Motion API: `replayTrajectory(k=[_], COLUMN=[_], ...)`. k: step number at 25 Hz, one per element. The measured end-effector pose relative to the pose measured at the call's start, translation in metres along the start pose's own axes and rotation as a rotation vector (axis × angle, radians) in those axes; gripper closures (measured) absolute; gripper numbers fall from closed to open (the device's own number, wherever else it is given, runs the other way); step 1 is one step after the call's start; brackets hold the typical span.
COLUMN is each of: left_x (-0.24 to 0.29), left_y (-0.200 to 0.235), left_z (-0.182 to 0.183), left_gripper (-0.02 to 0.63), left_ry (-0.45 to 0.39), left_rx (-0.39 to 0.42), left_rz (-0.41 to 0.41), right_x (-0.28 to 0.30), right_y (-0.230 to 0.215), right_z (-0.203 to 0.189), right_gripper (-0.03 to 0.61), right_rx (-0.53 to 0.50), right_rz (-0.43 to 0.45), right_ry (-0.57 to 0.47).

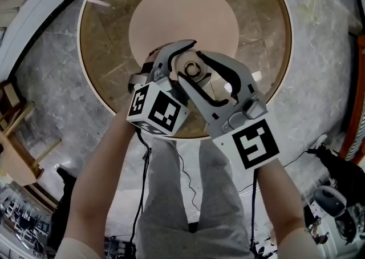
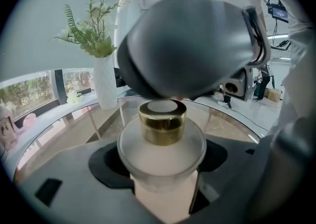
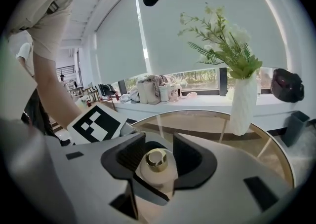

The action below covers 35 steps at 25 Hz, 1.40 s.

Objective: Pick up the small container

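Observation:
The small container [image 1: 192, 70] is a frosted white bottle [image 2: 163, 154] with a gold cap [image 2: 162, 121]. My left gripper [image 2: 162, 166] is shut on its body, the dark pads [image 2: 106, 161] pressing on both sides. The bottle is held above the round glass table [image 1: 108, 29]. My right gripper [image 3: 158, 160] comes in from the right with its jaws open either side of the gold cap [image 3: 157, 159], a gap showing on each side. In the head view both grippers meet over the table's near half, left gripper [image 1: 181, 65], right gripper [image 1: 201, 75]. The right gripper's grey body [image 2: 192, 45] fills the upper left gripper view.
A white vase with green sprigs [image 3: 243, 107] stands on the table's far side, and this vase [image 2: 105, 87] shows in the left gripper view too. A beige round base [image 1: 182, 18] lies under the glass. Wooden furniture [image 1: 17, 138] stands on the marble floor at left.

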<state>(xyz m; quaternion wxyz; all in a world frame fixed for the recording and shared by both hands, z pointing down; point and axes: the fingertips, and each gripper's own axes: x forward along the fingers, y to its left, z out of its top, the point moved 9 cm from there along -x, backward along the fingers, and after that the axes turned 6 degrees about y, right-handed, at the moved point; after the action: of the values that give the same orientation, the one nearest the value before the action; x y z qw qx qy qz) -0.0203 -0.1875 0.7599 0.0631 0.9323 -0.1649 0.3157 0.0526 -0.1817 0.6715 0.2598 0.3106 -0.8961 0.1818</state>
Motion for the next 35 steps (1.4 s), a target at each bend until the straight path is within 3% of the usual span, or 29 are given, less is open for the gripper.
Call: replayTrajectory(k=[10, 22, 28, 35], left_x=[-0.002, -0.002, -0.004, -0.021], left_y=[0.001, 0.0, 0.002, 0.004], left_z=[-0.001, -0.002, 0.0, 0.023], left_gripper=[0.268, 0.268, 0.268, 0.268], left_ry=[-0.001, 0.0, 0.0, -0.003], left_rx=[0.005, 0.002, -0.055, -0.067], left_rz=[-0.019, -0.013, -0.034, -0.035], right_x=[0.012, 0.013, 0.014, -0.001], right_y=[0.007, 0.011, 0.011, 0.012], right_z=[-0.023, -0.037, -0.033, -0.01], right_gripper=[0.41, 0.44, 0.44, 0.44], right_rx=[-0.091, -0.091, -0.107, -0.105], right_rz=[-0.009, -0.057, -0.045, -0.019], right_ry=[0.044, -0.065, -0.083, -0.111])
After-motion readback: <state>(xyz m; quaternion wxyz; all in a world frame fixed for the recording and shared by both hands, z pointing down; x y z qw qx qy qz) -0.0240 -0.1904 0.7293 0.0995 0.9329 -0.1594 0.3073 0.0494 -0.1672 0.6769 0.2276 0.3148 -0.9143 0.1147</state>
